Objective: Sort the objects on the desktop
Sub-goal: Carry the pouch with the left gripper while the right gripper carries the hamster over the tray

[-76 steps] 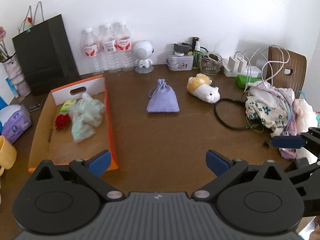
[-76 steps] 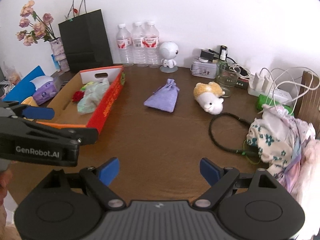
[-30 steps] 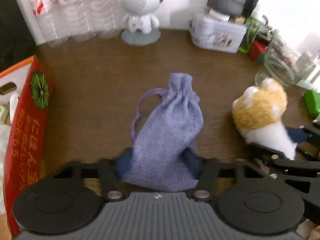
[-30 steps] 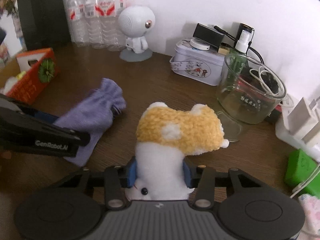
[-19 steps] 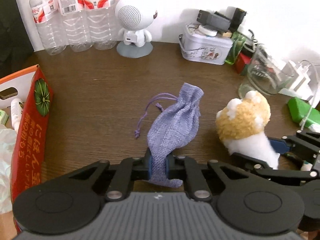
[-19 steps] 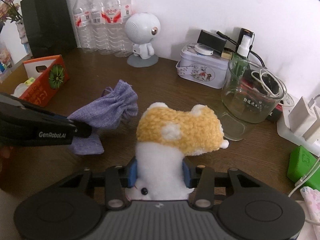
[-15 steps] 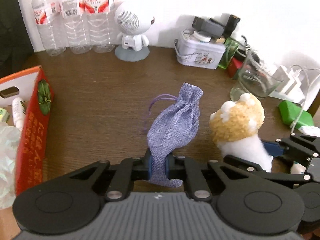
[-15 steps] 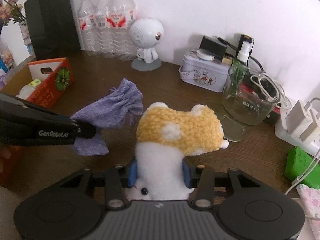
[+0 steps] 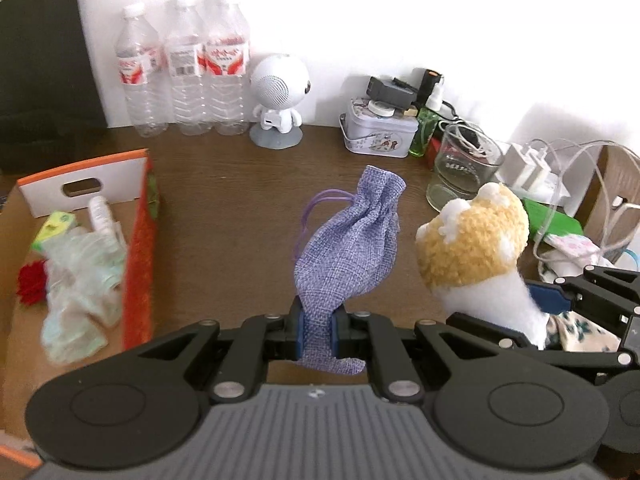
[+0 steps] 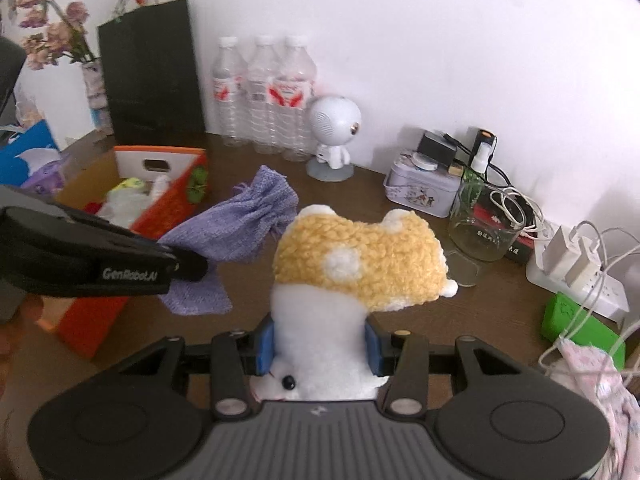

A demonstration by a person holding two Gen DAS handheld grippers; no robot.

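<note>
Holding both loads above the brown wooden worktop, I see two risks. My left tongs are closed on just the bottom corner of the lilac woven drawstring pouch, so a quick swing toward the orange-walled cardboard box at the worktop's left edge could let it slip out. My right tongs squeeze the white-and-yellow plush toy tightly, but they sit just beside the left tongs, so the tools could collide.
</note>
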